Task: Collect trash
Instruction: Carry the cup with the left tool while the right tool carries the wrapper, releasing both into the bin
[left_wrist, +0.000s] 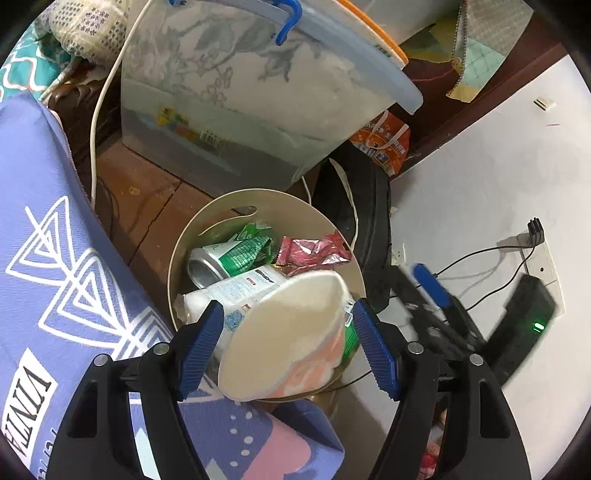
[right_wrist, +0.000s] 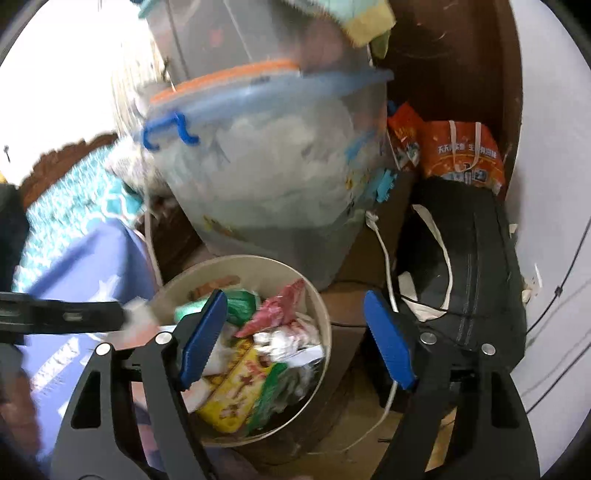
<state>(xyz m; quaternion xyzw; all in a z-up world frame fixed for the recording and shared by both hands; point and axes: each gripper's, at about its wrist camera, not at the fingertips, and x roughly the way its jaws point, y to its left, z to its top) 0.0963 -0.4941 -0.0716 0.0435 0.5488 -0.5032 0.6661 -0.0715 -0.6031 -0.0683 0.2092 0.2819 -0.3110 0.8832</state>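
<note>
A round beige trash bin (left_wrist: 177, 254) stands on the floor and holds a green can (left_wrist: 221, 258), a red wrapper (left_wrist: 314, 251) and other packaging. In the left wrist view a white paper bowl (left_wrist: 284, 336) sits between the wide-spread fingers of my left gripper (left_wrist: 288, 343), above the bin's near rim; the pads do not seem to press it. In the right wrist view the same bin (right_wrist: 321, 306) is full of wrappers, with a yellow packet (right_wrist: 236, 391) on top. My right gripper (right_wrist: 295, 339) is open and empty above the bin's right rim.
A translucent storage box (left_wrist: 258, 85) with a blue lid stands behind the bin. A black bag (right_wrist: 469, 258) and an orange packet (right_wrist: 461, 155) lie to the right. A purple patterned cloth (left_wrist: 55, 258) is at left. A power strip (left_wrist: 532, 317) and cables lie on the white floor.
</note>
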